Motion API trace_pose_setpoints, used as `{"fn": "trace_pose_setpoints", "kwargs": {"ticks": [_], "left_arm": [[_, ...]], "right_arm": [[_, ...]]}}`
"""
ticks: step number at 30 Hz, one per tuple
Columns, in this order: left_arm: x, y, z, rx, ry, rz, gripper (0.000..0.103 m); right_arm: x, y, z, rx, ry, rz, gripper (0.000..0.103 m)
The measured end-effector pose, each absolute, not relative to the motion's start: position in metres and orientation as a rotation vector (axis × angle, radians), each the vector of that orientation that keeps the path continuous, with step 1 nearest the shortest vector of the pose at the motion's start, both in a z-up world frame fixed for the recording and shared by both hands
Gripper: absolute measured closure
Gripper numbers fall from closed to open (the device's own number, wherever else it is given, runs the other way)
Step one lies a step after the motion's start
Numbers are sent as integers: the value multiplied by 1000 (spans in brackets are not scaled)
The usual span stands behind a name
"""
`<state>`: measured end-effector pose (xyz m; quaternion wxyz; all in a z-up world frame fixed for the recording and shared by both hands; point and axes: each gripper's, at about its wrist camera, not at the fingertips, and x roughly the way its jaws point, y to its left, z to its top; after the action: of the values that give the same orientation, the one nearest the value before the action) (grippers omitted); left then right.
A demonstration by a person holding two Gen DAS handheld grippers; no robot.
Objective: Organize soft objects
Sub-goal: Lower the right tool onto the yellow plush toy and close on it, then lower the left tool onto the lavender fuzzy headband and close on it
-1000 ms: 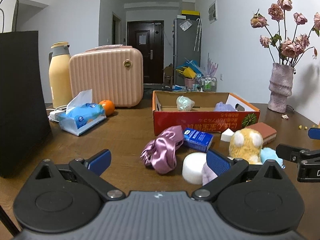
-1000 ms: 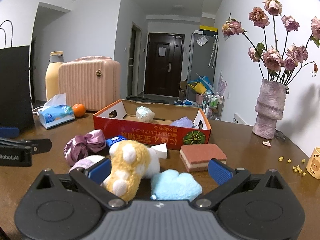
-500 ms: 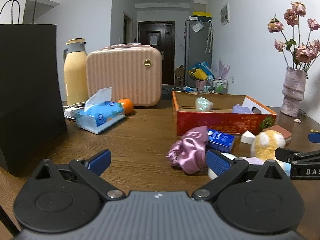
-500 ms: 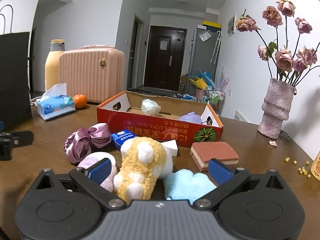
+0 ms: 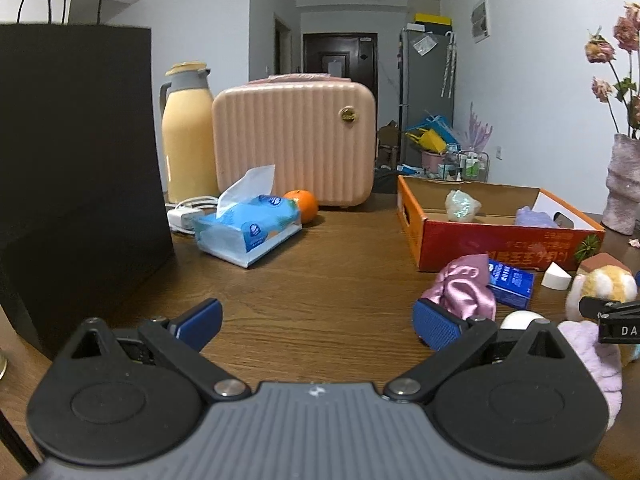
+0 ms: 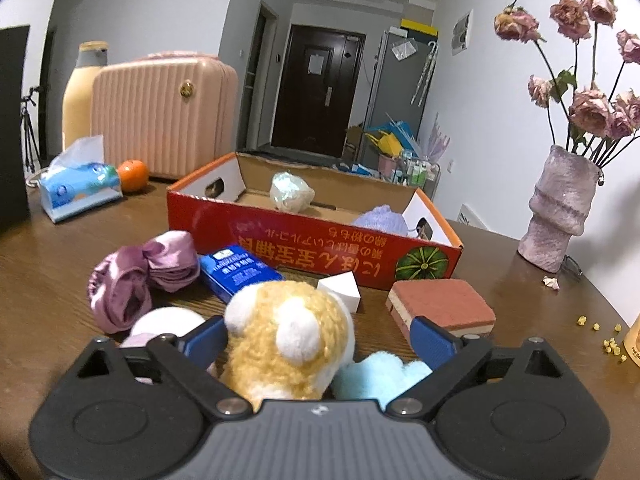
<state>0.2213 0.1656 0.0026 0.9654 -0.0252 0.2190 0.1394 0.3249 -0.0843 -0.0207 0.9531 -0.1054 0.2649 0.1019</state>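
A yellow-and-white plush toy [image 6: 286, 340] sits between the open fingers of my right gripper [image 6: 318, 338], with a light blue plush [image 6: 376, 376] beside it. A purple satin scrunchie [image 6: 136, 276], a white round sponge [image 6: 164, 320], a blue packet [image 6: 236, 272], a white wedge sponge [image 6: 342, 290] and a red-brown sponge block [image 6: 440, 306] lie before the red cardboard box [image 6: 304, 246], which holds a pale bundle [image 6: 290, 192] and a lilac item [image 6: 380, 220]. My left gripper [image 5: 316, 322] is open and empty over bare table, left of the scrunchie [image 5: 466, 292].
A black paper bag [image 5: 76, 176] stands at the left. A tissue pack [image 5: 248, 226], an orange [image 5: 302, 206], a yellow flask [image 5: 186, 136] and a pink case [image 5: 294, 140] stand at the back. A vase of dried roses [image 6: 560, 212] and yellow crumbs [image 6: 600, 332] are at the right.
My left gripper has swung left, away from the pile, so the soft things now lie at its right edge. My right gripper has moved forward around the yellow plush toy.
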Motion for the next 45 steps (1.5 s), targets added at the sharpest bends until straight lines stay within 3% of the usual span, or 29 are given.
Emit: {"fn": "trace_pose_setpoints", "kwargs": {"ticks": [2,6,23,45], "left_arm": [[223,169,1,-67,451,280,0],[225,169,-3,-65,461,275,0],[227,156,-6,-46,474,297,0],[233,80,4,-9,491,219,0]], "right_arm": [[331,-83,-25,-217,551,202,14],[338,-83,-32,-192,580,230,46],[325,-100,-21,-115,495,261,48],[301,-157,-3,-17,395,290,48]]}}
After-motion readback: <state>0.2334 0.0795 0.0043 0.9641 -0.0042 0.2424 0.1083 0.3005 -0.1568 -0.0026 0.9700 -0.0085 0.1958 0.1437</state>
